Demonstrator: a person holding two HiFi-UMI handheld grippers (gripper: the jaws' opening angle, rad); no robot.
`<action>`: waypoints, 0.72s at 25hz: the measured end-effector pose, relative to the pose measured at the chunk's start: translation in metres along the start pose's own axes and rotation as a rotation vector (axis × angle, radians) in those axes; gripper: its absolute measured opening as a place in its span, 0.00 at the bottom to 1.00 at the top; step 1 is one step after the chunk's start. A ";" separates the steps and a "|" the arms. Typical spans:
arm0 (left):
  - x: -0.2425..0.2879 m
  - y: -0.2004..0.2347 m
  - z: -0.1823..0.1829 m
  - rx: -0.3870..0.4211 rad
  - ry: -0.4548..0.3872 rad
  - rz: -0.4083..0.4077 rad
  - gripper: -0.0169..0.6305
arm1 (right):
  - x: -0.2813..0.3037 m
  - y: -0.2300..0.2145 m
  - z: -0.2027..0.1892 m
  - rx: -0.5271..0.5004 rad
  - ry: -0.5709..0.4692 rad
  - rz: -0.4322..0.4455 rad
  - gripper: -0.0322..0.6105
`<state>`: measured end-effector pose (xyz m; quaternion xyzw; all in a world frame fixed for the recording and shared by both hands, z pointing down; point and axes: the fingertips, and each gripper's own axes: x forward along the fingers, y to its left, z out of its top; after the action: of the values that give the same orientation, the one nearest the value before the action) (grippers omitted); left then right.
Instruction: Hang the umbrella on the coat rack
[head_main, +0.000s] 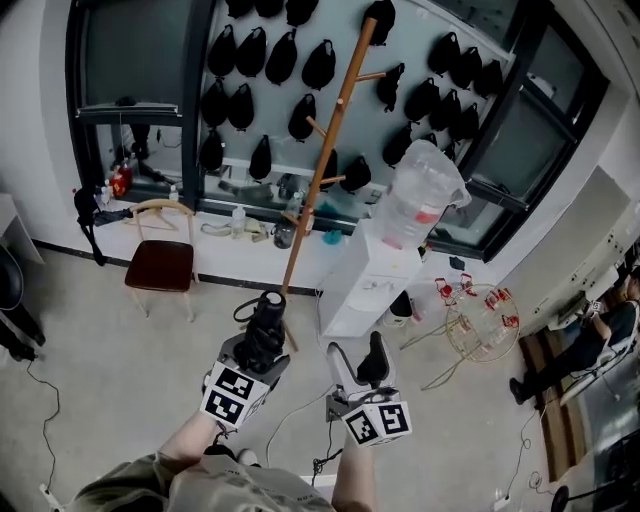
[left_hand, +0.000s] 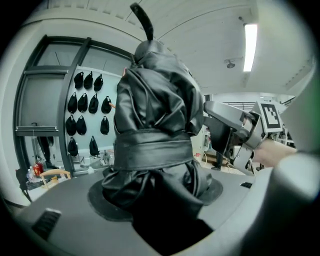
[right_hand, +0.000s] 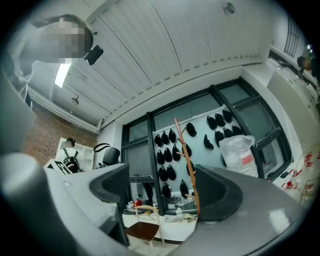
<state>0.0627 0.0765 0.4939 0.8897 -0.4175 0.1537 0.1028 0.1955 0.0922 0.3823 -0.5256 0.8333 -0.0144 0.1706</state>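
The room had a pale wall panel set between dark-framed windows, hung with rows of black items (head_main: 250, 55) too small to name, and in front of it stood the wooden coat rack (head_main: 325, 160), a red-seated chair (head_main: 163, 262) to its left and a white cabinet (head_main: 365, 280) with a clear plastic bag (head_main: 420, 195) on top to its right. The rack's foot was hidden in the head view behind the left gripper (head_main: 255, 350) and its load, and both forearms were cut off by the lower edge of that view. In the left gripper view the folded black umbrella (left_hand: 155, 125) filled the middle of the frame and covered the pads, its lower end lost in the dark gap between the jaws – they were clenched on the bundle below its wrap band, which stood upright with a strap tip sticking up. The umbrella was thus in that gripper, near the rack's lower pole but apart from it, on none of the pegs. The left gripper pointed toward the rack and a little downward. The right gripper (head_main: 358, 362), just beside it, tilted upward so that its own view took in much ceiling – its jaws stood apart with nothing between them, the rack and chair showing through the gap
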 end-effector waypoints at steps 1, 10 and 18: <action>0.004 0.000 0.000 0.010 0.006 -0.015 0.49 | 0.004 -0.001 -0.001 0.018 0.009 0.030 0.68; 0.044 0.011 0.001 0.099 0.051 -0.213 0.49 | 0.058 0.010 -0.020 0.234 0.060 0.337 0.68; 0.093 0.045 0.022 0.170 0.060 -0.373 0.49 | 0.144 0.031 -0.022 0.186 0.117 0.521 0.68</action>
<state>0.0883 -0.0247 0.5093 0.9521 -0.2278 0.1931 0.0662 0.1061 -0.0246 0.3580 -0.2742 0.9438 -0.0768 0.1676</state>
